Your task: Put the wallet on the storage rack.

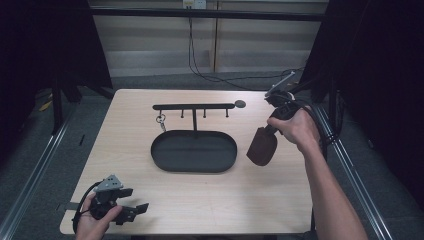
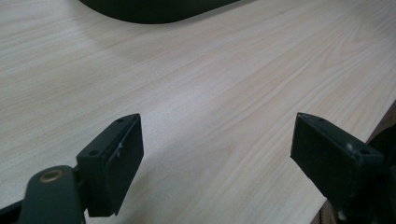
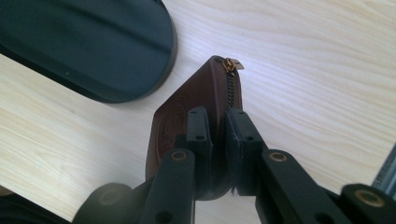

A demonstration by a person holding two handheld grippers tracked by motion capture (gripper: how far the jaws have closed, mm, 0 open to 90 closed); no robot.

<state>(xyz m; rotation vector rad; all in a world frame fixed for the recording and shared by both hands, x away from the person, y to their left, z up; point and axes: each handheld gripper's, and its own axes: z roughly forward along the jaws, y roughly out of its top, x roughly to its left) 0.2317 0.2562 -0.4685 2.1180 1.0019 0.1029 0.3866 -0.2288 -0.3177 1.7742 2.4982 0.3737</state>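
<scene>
Pouch: brown zippered leather pouch (image 3: 187, 112) is hanging off the tabletop (image 1: 210, 200), pinched in the right tongs (image 3: 217, 135), just beside the right end of the black oval tray (image 1: 170, 162).
Right tongs: pads are pressing together on the pouch's upper edge by the zipper line; brass zipper pull (image 3: 231, 64) is pointing away from the pads. In the high view the right tongs (image 1: 267, 131) are pointing down with the pouch (image 1: 261, 147) dangling below.
Left tongs: spread wide (image 2: 217, 154), pinching nothing, hovering low over bare wood at the near left corner; the left hand (image 1: 95, 220) is gripping the tool there.
Stand: rail with small hooks (image 1: 194, 107) is rising from the tray on a post; a key ring (image 1: 161, 119) is hanging at its left end.
Step, as judged: person is probably carrying the pouch toward the tray or the hooks.
Doing it well: keeping the pinch firm, since the grip is sitting on one edge and the pouch could swing; lifting clear of the tray rim; moving slowly; avoiding the rail and the key ring.
</scene>
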